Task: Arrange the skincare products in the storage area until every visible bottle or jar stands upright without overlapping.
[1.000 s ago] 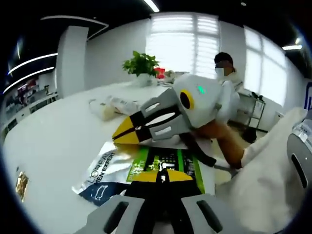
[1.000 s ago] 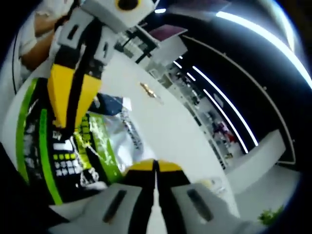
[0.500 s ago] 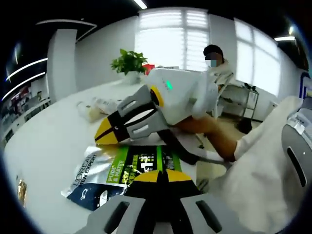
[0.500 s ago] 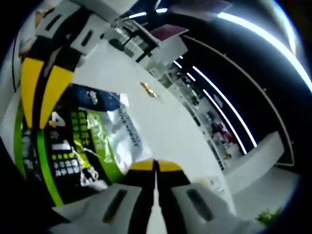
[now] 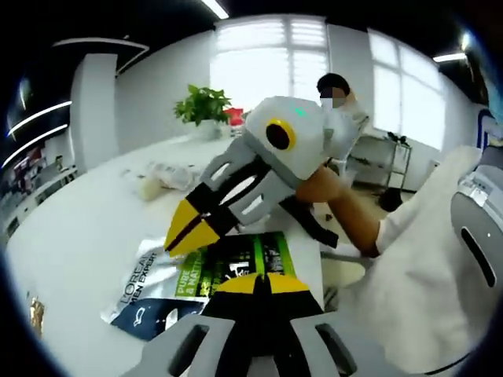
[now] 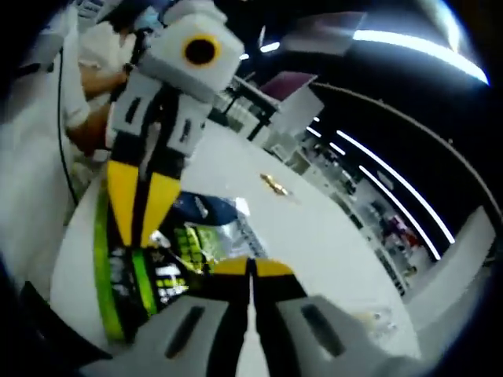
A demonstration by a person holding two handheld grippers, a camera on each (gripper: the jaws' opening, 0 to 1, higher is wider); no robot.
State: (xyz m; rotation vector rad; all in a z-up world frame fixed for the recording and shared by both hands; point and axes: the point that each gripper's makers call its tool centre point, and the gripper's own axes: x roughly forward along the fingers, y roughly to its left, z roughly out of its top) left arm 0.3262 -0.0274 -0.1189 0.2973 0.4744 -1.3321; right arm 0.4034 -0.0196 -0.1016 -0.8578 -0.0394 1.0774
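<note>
A black and green pack [image 5: 240, 263] lies flat on the white table [image 5: 78, 228], overlapping a silver and blue L'Oreal Men Expert sachet [image 5: 145, 284]. My left gripper [image 5: 263, 281] is shut, its yellow tips just above the pack's near edge. My right gripper [image 5: 182, 236] comes in from the right, shut, tips angled down near the sachet's upper edge. In the right gripper view, my right gripper [image 6: 251, 267] is shut low over the sachet [image 6: 228, 234]. There the left gripper [image 6: 140, 228] points down at the pack [image 6: 130, 275]. Nothing shows between either pair of jaws.
Plastic-wrapped items [image 5: 161, 174] lie farther back on the table, near a potted plant [image 5: 204, 106]. A small gold object [image 6: 275, 185] sits beyond the sachet. A person [image 5: 338, 102] stands behind the table. A white sleeve [image 5: 416, 267] takes up the right side.
The right gripper has tipped so its yellow tips point down toward the sachet. The right gripper view has swung, bringing the whole left gripper into it. Both stay shut.
</note>
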